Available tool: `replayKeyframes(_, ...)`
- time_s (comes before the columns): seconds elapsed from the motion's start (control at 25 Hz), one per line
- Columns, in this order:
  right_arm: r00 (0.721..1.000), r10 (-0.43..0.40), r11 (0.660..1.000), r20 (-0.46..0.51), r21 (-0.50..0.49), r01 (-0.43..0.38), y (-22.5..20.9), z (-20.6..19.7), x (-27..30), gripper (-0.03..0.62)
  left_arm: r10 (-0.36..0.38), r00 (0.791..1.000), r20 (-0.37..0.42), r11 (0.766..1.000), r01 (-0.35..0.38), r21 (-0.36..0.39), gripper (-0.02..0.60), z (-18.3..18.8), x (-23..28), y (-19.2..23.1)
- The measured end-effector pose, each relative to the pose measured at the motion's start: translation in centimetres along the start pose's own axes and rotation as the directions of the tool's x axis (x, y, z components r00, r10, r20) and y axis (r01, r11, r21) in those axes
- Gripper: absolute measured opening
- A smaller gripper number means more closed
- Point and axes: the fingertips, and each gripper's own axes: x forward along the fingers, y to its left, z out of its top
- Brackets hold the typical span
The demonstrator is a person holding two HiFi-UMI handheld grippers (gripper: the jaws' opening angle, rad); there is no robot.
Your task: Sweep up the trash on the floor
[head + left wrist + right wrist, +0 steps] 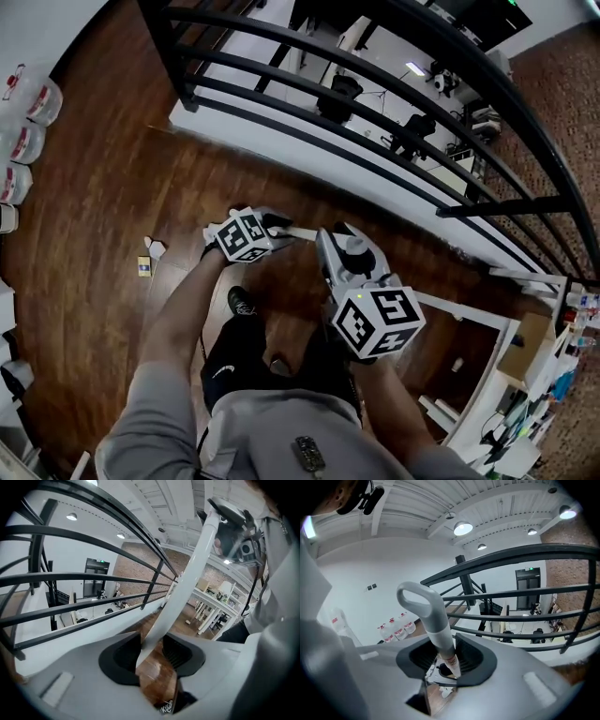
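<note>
My left hand-held gripper clamps a white pole, my right hand-held gripper a grey loop-topped handle; both seem light, stiff, slick, best pinched squarely across the shaft.

I see dk brown plank floor, black railing, red-brown brick wall. Left cube & right cube: b/w square markers. White pole, grey handle. White paper scrap, yellow bit. Clear bottles w/ red labels.
</note>
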Motion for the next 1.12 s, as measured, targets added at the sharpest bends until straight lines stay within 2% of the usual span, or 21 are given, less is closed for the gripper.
replayKeyframes(0.16,1.000,-0.004,1.000,0.031,-0.022,0.004,2.7,1.5,0.1,0.104,0.014,1.000,0.026,1.000,-0.015,0.014,0.146,0.1,-3.2,-0.2)
replayKeyframes(0.4,0.987,0.129,0.990,0.092,-0.072,-0.123,5.7,5.2,-1.9,0.103,0.104,0.993,0.051,0.993,-0.106,0.046,0.138,2.5,-8.4,-1.2)
replayKeyframes(0.56,0.957,0.269,0.959,0.105,-0.124,-0.255,8.3,7.1,-2.6,0.103,0.199,0.978,0.059,0.979,-0.202,0.038,0.137,3.1,-12.6,-1.4)
replayKeyframes(0.72,0.911,0.400,0.910,0.098,-0.163,-0.381,11.8,8.4,-2.4,0.101,0.300,0.952,0.054,0.954,-0.301,0.014,0.135,2.5,-17.6,-1.5)
replayKeyframes(0.88,0.863,0.501,0.852,0.063,-0.207,-0.480,17.7,7.7,-1.6,0.101,0.390,0.918,0.063,0.921,-0.388,-0.044,0.135,-0.6,-23.0,-2.3)
replayKeyframes(1.12,0.803,0.596,0.783,0.000,-0.219,-0.582,28.5,3.9,1.6,0.101,0.458,0.889,0.025,0.884,-0.452,-0.116,0.130,-9.3,-31.6,-3.6)
